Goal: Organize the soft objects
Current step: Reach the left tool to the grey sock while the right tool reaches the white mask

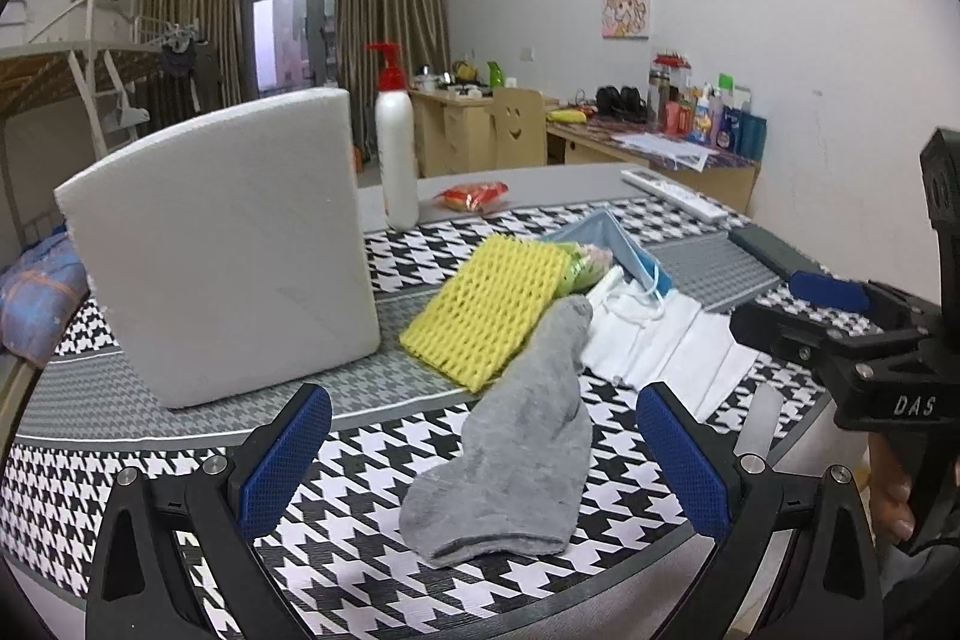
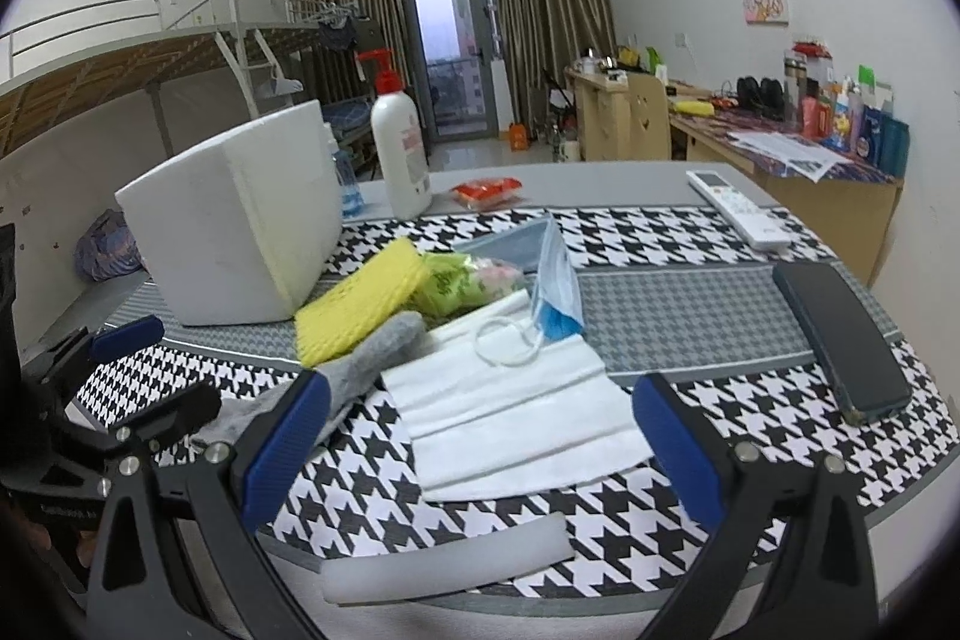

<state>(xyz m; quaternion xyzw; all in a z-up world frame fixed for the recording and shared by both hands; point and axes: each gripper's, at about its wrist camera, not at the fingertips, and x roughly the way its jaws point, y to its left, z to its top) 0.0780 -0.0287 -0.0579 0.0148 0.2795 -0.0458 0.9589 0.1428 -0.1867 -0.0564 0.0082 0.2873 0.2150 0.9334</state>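
Houndstooth table (image 2: 690,244), both tools spread, white strip (image 2: 444,559) only in right wrist view.

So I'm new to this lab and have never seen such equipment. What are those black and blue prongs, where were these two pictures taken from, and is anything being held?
There is no robot: a person holds a two-finger gripper in each hand, each carrying a fisheye camera looking along its fingers. One picture is from the left gripper, the other from the right gripper; each also glimpses the other at its edge. Both are open and hold nothing. On the black-and-white houndstooth tablecloth lie a grey sock, a yellow foam net sleeve, a white folded cloth, a blue face mask, a white foam box and a dark phone.
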